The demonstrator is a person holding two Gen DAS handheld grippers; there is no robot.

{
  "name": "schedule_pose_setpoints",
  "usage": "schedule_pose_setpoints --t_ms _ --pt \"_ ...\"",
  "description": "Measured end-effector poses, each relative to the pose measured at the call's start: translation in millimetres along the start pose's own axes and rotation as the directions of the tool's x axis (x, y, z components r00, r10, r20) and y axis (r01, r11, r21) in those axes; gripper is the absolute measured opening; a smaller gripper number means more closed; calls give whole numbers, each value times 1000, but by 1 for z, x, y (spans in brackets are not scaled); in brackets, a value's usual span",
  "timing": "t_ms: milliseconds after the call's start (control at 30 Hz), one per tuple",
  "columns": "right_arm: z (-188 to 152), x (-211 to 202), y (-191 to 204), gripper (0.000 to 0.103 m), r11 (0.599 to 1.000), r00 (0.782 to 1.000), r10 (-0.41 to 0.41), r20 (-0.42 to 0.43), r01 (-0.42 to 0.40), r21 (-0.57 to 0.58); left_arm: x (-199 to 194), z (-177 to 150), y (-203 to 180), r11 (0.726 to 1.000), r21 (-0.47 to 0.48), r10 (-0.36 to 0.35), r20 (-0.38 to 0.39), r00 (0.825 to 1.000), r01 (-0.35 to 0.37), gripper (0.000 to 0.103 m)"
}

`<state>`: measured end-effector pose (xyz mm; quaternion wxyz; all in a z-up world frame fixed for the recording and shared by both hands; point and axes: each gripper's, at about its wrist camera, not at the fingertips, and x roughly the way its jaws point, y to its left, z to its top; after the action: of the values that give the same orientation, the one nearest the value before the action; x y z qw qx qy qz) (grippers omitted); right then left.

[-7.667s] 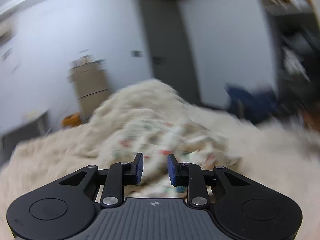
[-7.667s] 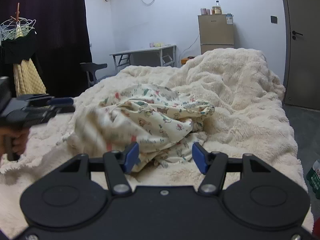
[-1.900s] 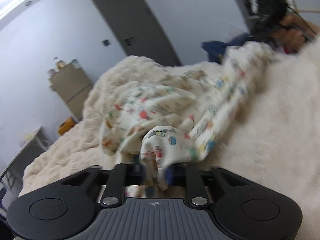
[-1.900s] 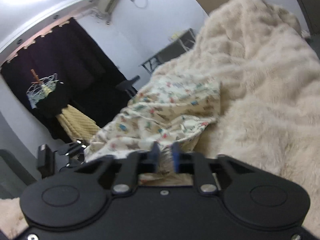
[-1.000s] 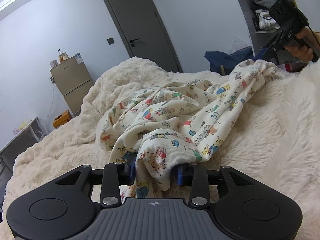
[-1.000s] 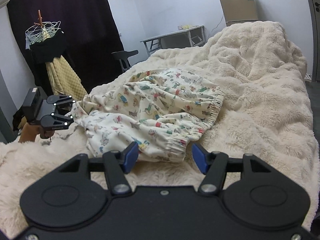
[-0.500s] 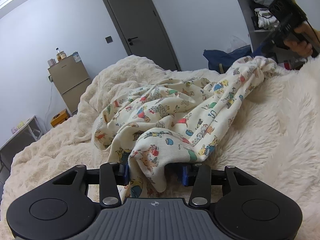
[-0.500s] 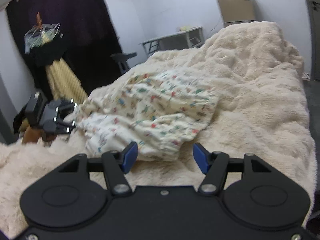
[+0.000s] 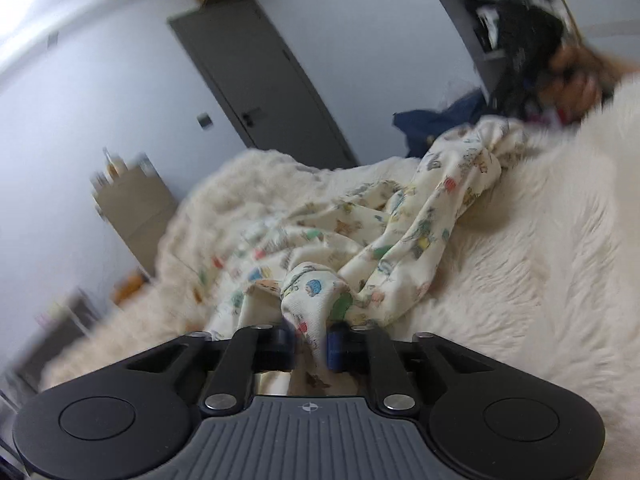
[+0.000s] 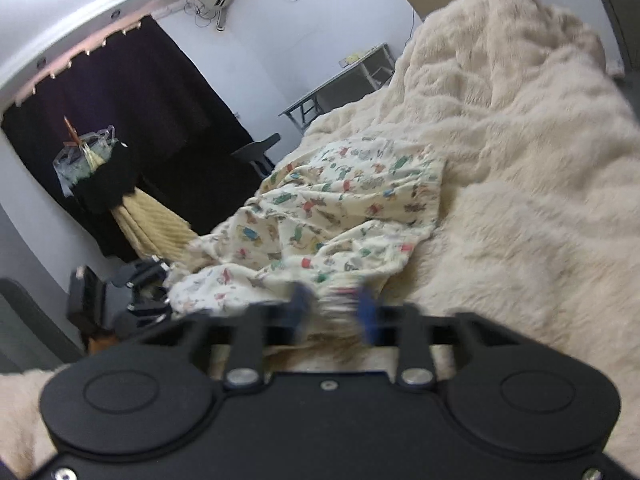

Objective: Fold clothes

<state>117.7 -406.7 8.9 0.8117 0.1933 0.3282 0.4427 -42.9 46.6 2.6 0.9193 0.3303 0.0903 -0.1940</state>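
Observation:
A cream garment printed with small coloured animals [image 9: 360,232] lies crumpled on a fluffy cream blanket [image 9: 540,260]. In the left wrist view my left gripper [image 9: 310,344] has its jaws closing, and the blue pads pinch a bunched fold at the garment's near end. In the right wrist view the garment [image 10: 340,200] stretches away from my right gripper [image 10: 334,308]. Its blurred jaws are closing with the gathered hem squeezed between them. Each gripper shows at the garment's far end in the other's view: the left gripper [image 10: 136,280], and the right one, blurred, in a hand [image 9: 580,88].
The blanket [image 10: 520,160] covers the whole bed. Behind it stand a grey door [image 9: 260,88], a tan cabinet [image 9: 136,208], a blue bag [image 9: 440,124], a desk [image 10: 344,80], a chair [image 10: 256,152], a black curtain [image 10: 140,120] and a hanger rack with clothes [image 10: 96,176].
Both grippers have gone from open around the cloth to closed on it. The right one moved in onto the hem. Both views have tilted as the hands rolled.

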Motion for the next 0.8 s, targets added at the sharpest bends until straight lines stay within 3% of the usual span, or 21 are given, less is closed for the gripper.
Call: schedule_pose_setpoints --t_ms 100,200,300,333,400,467,533,633,700,800 --pt "5 -31 30 4 991 999 31 37 -26 -128 -23 -5 35 990 -132 -42 35 998 46 10" --pt "-2 -52 70 4 947 998 67 -20 -70 -314 -39 -14 58 972 -226 -56 54 997 67 14" --pt "-20 -44 92 8 884 989 -8 -150 -63 -463 -41 -23 63 968 -228 -105 10 994 104 29" --pt "-25 -41 99 15 861 982 -36 -186 -64 -505 -42 -25 64 968 -222 -116 3 993 114 39" --pt "-27 -39 97 27 846 977 -93 -194 -25 -533 -46 -29 68 959 -238 -154 15 988 153 41" --pt "-14 -41 79 54 887 988 -87 -131 17 -461 -53 -29 76 944 -277 -174 53 983 182 43" --pt "5 -41 56 66 938 997 -57 -52 36 -345 -59 -22 84 922 -330 -180 93 979 200 48" --pt "33 -40 22 66 985 997 -40 68 51 -165 -51 14 78 907 -330 -222 154 963 262 52" --pt "49 -16 -2 66 989 991 -115 75 121 -81 -41 49 64 905 -263 -297 178 938 336 56" --pt "70 30 -44 66 981 981 -186 44 184 55 -20 100 29 902 -157 -379 155 912 402 56"
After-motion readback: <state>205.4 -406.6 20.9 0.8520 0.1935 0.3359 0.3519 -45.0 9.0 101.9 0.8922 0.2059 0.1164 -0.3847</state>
